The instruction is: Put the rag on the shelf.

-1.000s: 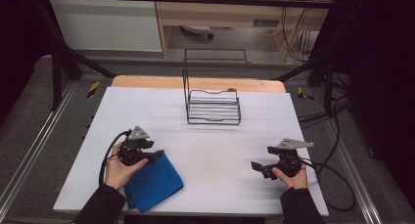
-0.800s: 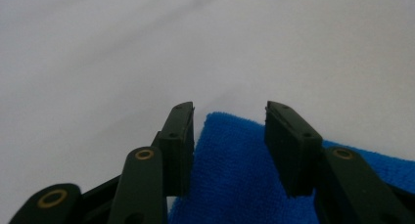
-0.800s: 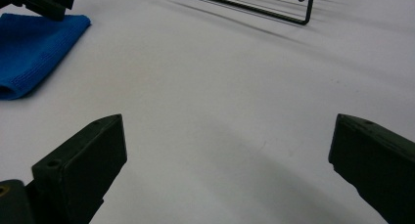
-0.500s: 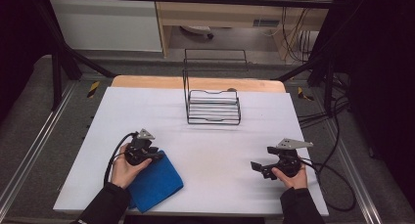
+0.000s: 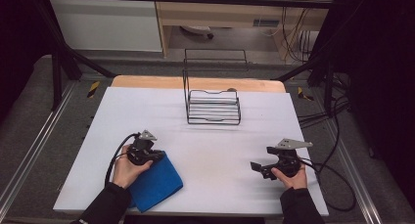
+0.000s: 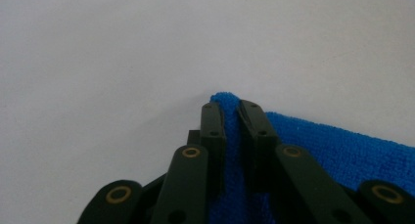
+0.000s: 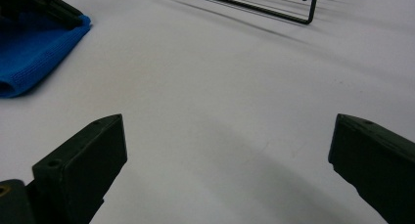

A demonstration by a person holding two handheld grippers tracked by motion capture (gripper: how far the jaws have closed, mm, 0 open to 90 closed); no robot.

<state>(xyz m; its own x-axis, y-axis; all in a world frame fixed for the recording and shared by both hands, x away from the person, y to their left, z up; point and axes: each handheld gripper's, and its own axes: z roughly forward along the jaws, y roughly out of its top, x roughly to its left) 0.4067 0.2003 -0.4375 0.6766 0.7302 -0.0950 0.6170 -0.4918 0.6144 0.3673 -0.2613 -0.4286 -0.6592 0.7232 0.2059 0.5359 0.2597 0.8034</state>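
Blue cloth (image 5: 155, 185) lies folded at the near left of the white worktop (image 5: 205, 136) in the high view, its near edge reaching the worktop's front edge. The left hand-held gripper (image 5: 155, 155) sits at the cloth's far corner, and the person's left hand (image 5: 128, 166) and dark sleeve cover part of the fabric, so how much of the cloth lies under them cannot be made out. From this height its jaws are too small to read. Well apart, at the near right, the right hand-held gripper (image 5: 256, 168) rests on the worktop in the right hand (image 5: 291, 176), pointing toward the cloth. A black wire rack (image 5: 213, 106) stands at the far middle, its tall back frame hard to separate from the dark floor behind it.

Seen from the left gripper view, the left hand-held gripper (image 6: 231, 109) has just been closing, and its jaws now stand narrow with a raised fold of the blue cloth (image 6: 342, 145) pinched between them; the pads press on the fabric. A small tip of cloth pokes out past the jaw ends. The cloth runs off the right and bottom edges of the view, so its full shape is cut off.

From the right gripper view, the right hand-held gripper (image 7: 227, 145) stands wide, bare worktop (image 7: 220, 87) between its jaws. The blue cloth (image 7: 34, 53) shows at the upper left, cut by the left edge, with the other gripper's dark jaws on its top corner, and only the bottom wires of the wire rack (image 7: 254, 4) are seen along the top edge.
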